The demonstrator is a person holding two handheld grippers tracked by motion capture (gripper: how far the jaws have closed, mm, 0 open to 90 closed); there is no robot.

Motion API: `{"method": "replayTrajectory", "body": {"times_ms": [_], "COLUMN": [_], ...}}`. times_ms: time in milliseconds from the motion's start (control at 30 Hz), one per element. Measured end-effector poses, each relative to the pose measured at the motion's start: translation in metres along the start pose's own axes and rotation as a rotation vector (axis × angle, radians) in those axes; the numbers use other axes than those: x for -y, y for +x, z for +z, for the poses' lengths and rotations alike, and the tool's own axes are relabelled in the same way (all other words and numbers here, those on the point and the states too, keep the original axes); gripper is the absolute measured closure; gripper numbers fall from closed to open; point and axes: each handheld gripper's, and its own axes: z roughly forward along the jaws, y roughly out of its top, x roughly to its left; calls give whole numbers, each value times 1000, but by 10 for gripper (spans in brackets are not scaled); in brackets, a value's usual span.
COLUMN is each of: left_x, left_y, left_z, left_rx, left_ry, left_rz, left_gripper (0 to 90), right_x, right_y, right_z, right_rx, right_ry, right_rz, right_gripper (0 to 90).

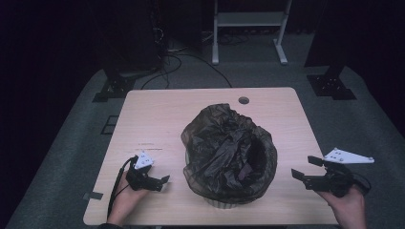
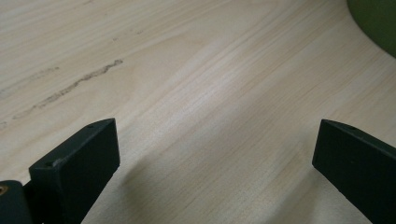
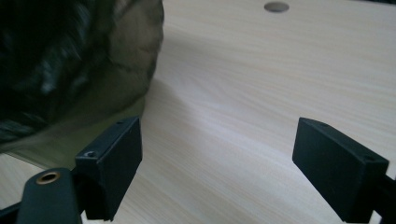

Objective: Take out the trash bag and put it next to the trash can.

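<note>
Bin [image 1: 220, 200] lined with crumpled dark bag [image 1: 228, 150] near table [image 1: 157, 114] front edge, left gripper [image 1: 162, 182] and right gripper [image 1: 302, 171] flanking it, both wide open, empty.

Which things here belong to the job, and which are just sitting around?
In the job:
- bin with black bag
- left gripper, fingers apart, empty
- right gripper, fingers apart, empty

Just there:
- table hole
- white frame on floor
- floor cables
</note>
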Motion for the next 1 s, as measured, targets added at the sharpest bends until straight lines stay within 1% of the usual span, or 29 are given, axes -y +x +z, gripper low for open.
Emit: {"method": "replayTrajectory", "body": {"times_ms": [33, 167, 233, 433, 467, 500, 533, 633, 700, 733, 767, 833, 900, 933, 1000], "left_x": [-1, -2, -2, -2, -2, -2, -2, -2, -2, -2, -2, -2, -2, -2, -2], "left_y": [0, -1, 0, 0, 0, 0, 0, -1, -1, -1, -1, -1, -1, -1, -1], "left_z": [2, 4, 4, 4, 4, 4, 4, 4, 4, 4, 4, 4, 4, 4, 4], "left_rx": [-4, 0, 0, -1, -2, -2, -5, -8, -9, -9, -9, -9, -9, -9, -9], "left_ry": [21, 25, 30, 30, 30, 30, 31, 31, 31, 31, 31, 31, 31, 31, 31], "left_rz": [6, -6, -17, -19, -20, -20, -23, -26, -27, -27, -27, -27, -27, -27, -27], "left_gripper": [0, 0, 0, 0, 0, 0, 0, 0, 0, 0, 0, 0, 0, 0, 0], "right_x": [-8, -24, -33, -60, -64, -64, -73, -83, -86, -90, -97, -103, -108, -108, -116], "right_y": [3, 10, 14, 28, 31, 31, 35, 40, 42, 45, 50, 55, 58, 58, 63], "right_z": [-7, -19, -23, -32, -32, -32, -31, -28, -27, -25, -23, -20, -17, -17, -11], "right_rx": [-8, -24, -30, -68, -75, -75, -83, -96, -104, -113, -126, -137, -154, -154, -178], "right_ry": [-15, -44, -49, -74, -78, -78, -84, -93, -95, -99, -103, -111, -123, -123, -131], "right_rz": [-5, -19, -35, -72, -80, -80, -91, -108, -108, -113, -128, -140, -140, -140, -136], "right_gripper": [149, 149, 150, 150, 150, 150, 151, 158, 158, 158, 158, 166, 184, 184, 185]}}
